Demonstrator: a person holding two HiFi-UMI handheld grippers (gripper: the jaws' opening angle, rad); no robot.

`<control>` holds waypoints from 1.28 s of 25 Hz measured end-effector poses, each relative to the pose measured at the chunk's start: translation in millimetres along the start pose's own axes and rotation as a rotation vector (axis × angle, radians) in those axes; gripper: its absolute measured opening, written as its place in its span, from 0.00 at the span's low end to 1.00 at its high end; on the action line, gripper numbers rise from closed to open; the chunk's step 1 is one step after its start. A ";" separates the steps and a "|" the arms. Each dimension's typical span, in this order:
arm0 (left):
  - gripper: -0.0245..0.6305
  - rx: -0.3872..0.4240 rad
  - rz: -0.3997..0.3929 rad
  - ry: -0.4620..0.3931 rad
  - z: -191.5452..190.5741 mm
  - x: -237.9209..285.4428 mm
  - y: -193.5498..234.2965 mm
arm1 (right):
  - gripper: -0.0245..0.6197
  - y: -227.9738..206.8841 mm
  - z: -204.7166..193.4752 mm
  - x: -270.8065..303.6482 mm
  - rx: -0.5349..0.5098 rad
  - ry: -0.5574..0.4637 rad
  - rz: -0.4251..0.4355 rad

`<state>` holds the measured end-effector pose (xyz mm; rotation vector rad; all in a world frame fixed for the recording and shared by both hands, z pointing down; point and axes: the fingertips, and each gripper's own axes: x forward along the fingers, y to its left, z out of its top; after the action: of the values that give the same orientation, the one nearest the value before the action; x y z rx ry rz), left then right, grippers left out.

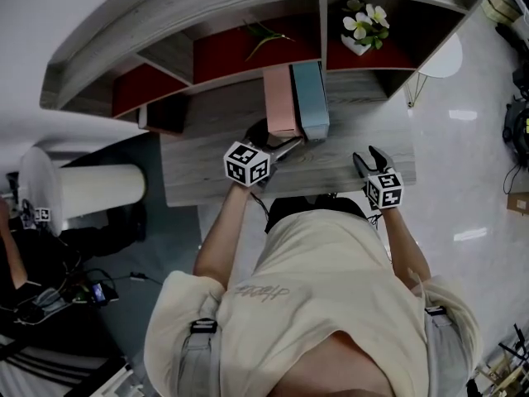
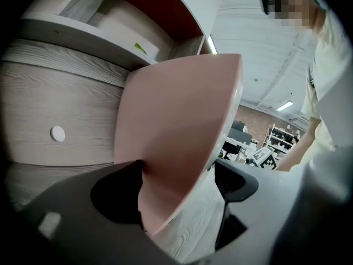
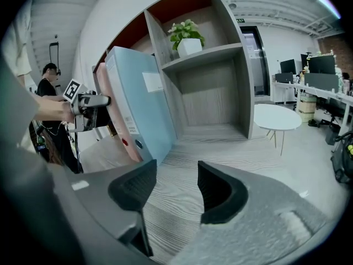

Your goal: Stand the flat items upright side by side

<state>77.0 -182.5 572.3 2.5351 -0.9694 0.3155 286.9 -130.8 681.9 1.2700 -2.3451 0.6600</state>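
A pink binder [image 1: 281,102] and a light blue binder [image 1: 310,98] stand upright side by side on the wooden desk [image 1: 207,172], in front of the shelf unit. My left gripper [image 1: 285,149] is at the pink binder's near end. In the left gripper view the pink binder [image 2: 176,137] sits between the wide jaws; the right finger [image 2: 237,181] stands clear of it, so the gripper is open. My right gripper [image 1: 370,160] rests to the right of the binders, open and empty [image 3: 174,189]. From there the blue binder [image 3: 138,98] hides most of the pink one [image 3: 110,115].
The shelf has red-backed compartments; a potted plant [image 1: 364,25] sits in the right one. A small white round table [image 1: 442,56] stands right of the desk. A white cylinder [image 1: 91,190] stands on the floor to the left.
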 end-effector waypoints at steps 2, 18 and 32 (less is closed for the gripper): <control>0.69 -0.002 -0.012 0.000 1.9 5.6 1.8 | 0.40 -1.9 0.8 0.1 0.003 0.004 -0.009; 0.69 -0.049 -0.068 0.024 5.0 13.7 12.3 | 0.40 9.1 30.1 14.0 0.027 -0.010 -0.039; 0.64 -0.045 -0.059 0.096 -14.4 19.3 18.0 | 0.50 83.9 75.6 54.0 -0.158 -0.036 0.101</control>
<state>78.1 -199.5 597.0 2.4780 -0.8546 0.3902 179.2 -169.9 631.5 1.1102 -2.4495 0.4746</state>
